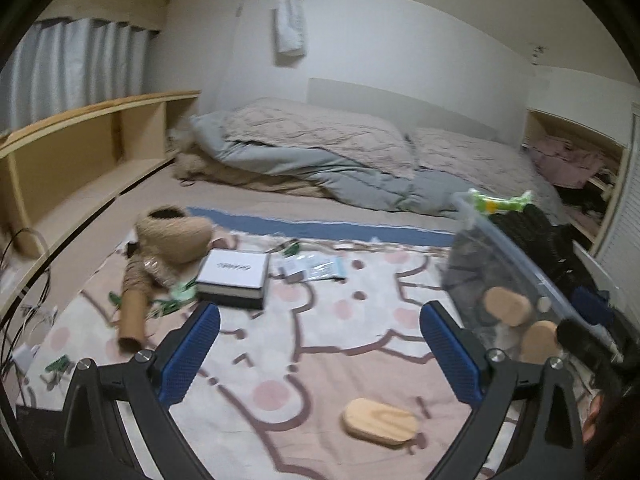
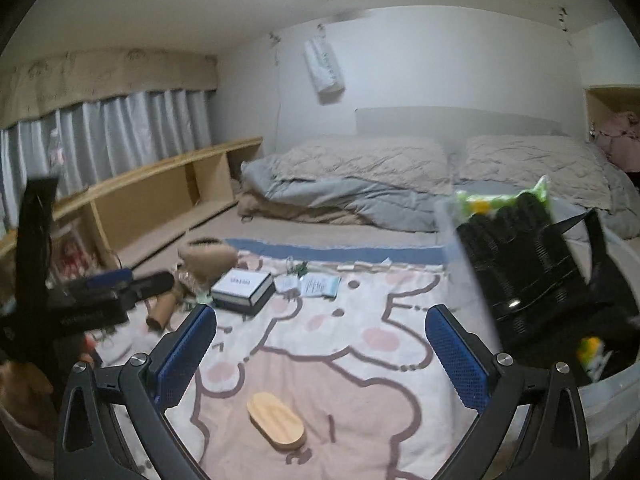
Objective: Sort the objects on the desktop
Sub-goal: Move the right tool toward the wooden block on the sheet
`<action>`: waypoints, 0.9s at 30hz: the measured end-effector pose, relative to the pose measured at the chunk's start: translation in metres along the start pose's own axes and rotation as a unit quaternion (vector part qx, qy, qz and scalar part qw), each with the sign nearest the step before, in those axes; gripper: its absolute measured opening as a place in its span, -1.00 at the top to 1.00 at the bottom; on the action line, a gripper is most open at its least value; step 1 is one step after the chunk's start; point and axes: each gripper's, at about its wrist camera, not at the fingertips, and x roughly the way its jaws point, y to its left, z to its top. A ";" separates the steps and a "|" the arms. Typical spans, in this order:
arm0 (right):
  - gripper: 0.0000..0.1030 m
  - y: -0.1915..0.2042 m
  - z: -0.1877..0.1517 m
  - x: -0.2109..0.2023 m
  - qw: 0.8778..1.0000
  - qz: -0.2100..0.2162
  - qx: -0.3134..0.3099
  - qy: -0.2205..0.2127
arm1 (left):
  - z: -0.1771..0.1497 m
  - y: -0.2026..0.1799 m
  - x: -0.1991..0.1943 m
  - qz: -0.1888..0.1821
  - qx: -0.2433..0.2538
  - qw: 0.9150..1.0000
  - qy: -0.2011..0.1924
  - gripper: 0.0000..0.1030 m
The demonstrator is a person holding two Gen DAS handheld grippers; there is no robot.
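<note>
An oval wooden piece (image 1: 380, 422) lies on the patterned blanket (image 1: 340, 320) just ahead of my open, empty left gripper (image 1: 320, 344). It also shows in the right wrist view (image 2: 277, 420), below my open, empty right gripper (image 2: 320, 344). A white-topped box (image 1: 234, 276) (image 2: 243, 287), a cardboard tube (image 1: 132, 320), a woven basket (image 1: 174, 238) and small packets (image 1: 316, 266) lie farther off to the left. A clear plastic bin (image 1: 516, 268) at the right holds two wooden ovals (image 1: 508, 306), a black item (image 2: 520, 264) and a green packet (image 2: 500, 200).
Folded quilts and pillows (image 2: 360, 184) lie across the back of the bed. A low wooden shelf (image 1: 80, 152) runs along the left wall under grey curtains. Cables (image 1: 24, 320) lie at the left edge. The left gripper body (image 2: 80, 304) shows in the right wrist view.
</note>
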 end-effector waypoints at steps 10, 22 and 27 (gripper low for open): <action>-1.00 0.017 -0.056 0.052 0.998 -0.011 0.001 0.060 | -0.034 0.043 0.020 0.065 -0.016 0.998 0.020 -0.96; -1.00 0.030 -0.097 0.086 0.986 -0.004 -0.057 0.156 | -0.058 0.069 0.048 0.113 -0.018 0.993 0.036 -0.96; -1.00 0.034 -0.108 0.097 0.980 0.004 -0.068 0.189 | -0.061 0.081 0.055 0.117 -0.026 0.992 0.049 -0.96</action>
